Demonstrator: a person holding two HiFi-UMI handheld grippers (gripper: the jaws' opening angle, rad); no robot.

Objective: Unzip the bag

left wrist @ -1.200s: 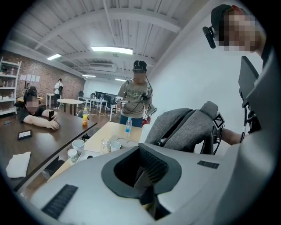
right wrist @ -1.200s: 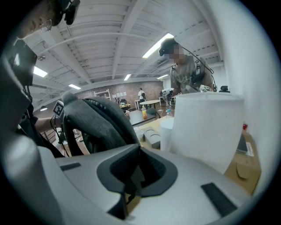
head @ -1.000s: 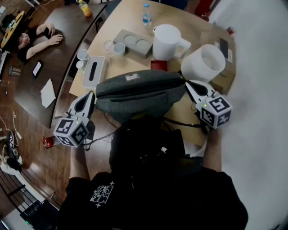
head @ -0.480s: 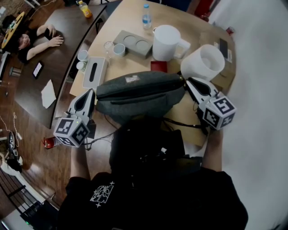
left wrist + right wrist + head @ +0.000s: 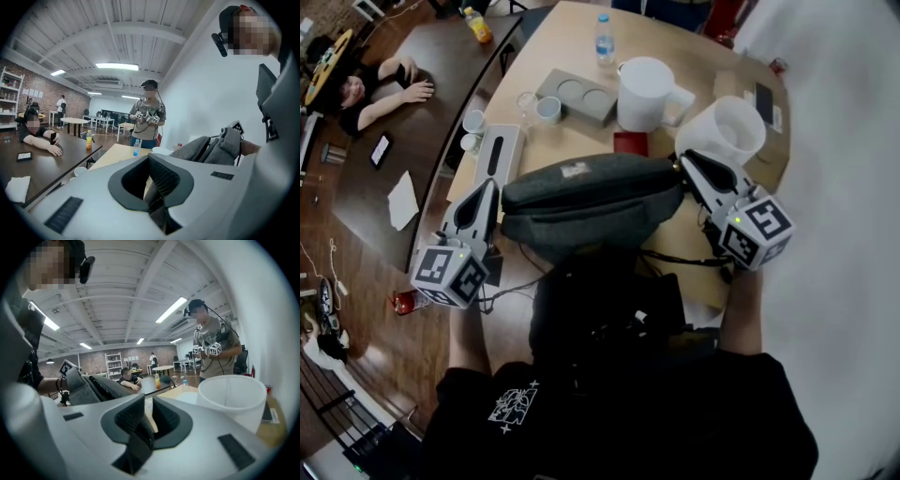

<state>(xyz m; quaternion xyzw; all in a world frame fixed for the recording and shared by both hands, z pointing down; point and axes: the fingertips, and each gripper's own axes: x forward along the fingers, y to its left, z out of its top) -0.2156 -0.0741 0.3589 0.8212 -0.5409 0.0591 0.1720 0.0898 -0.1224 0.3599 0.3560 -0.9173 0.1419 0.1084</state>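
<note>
Bag (image 5: 591, 192), grey, left gripper (image 5: 491, 186) jaws together beside one end, right gripper (image 5: 685, 158) jaws slightly apart, empty

This looks like an open-plan office or shared lab, though the far end is small and hazy. A far brick wall (image 5: 91, 359) has shelving (image 5: 114, 366). Strip lights (image 5: 117, 66) hang under a white beamed ceiling (image 5: 140, 33) over scattered tables (image 5: 75, 122). A person (image 5: 370, 89) sits at the left.
</note>
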